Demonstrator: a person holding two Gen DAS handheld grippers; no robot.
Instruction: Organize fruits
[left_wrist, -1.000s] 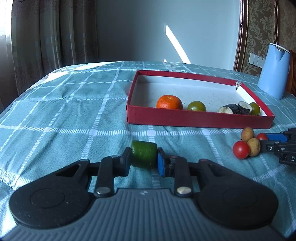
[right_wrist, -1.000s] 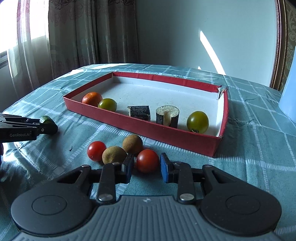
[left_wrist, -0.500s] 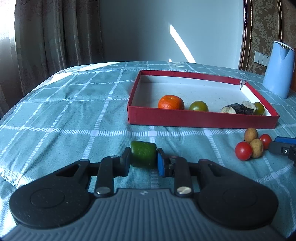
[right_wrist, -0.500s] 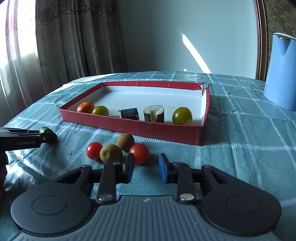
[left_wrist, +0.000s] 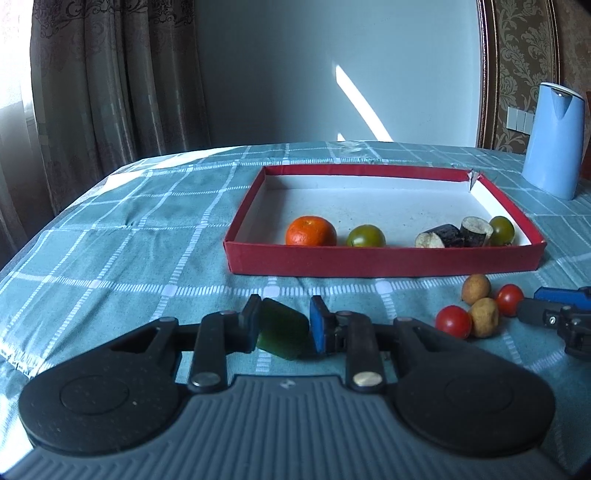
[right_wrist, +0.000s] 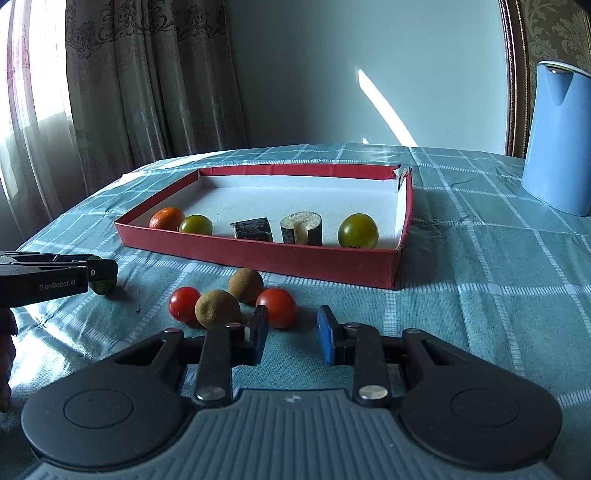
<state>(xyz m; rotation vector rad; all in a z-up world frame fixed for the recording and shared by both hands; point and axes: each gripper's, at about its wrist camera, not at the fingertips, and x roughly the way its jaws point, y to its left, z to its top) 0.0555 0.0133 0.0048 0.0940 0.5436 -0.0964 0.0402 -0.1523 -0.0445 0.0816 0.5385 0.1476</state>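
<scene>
Since a second ago the green chunk (left_wrist: 282, 330) in my left claw (left_wrist: 282, 325) has tipped, its right end now lower. The red tomato (right_wrist: 277, 307) that sat between my right claw's (right_wrist: 291, 334) fingers now lies just past the left finger, at eleven o'clock from the gap. That claw stands slightly parted, gripping nothing. My left claw is clamped on the chunk, which is short, blocky, dark glossy green, and sits at six o'clock in the left view, over the checked cloth (left_wrist: 110, 258). The red box (left_wrist: 369, 262) lies toward one o'clock.
</scene>
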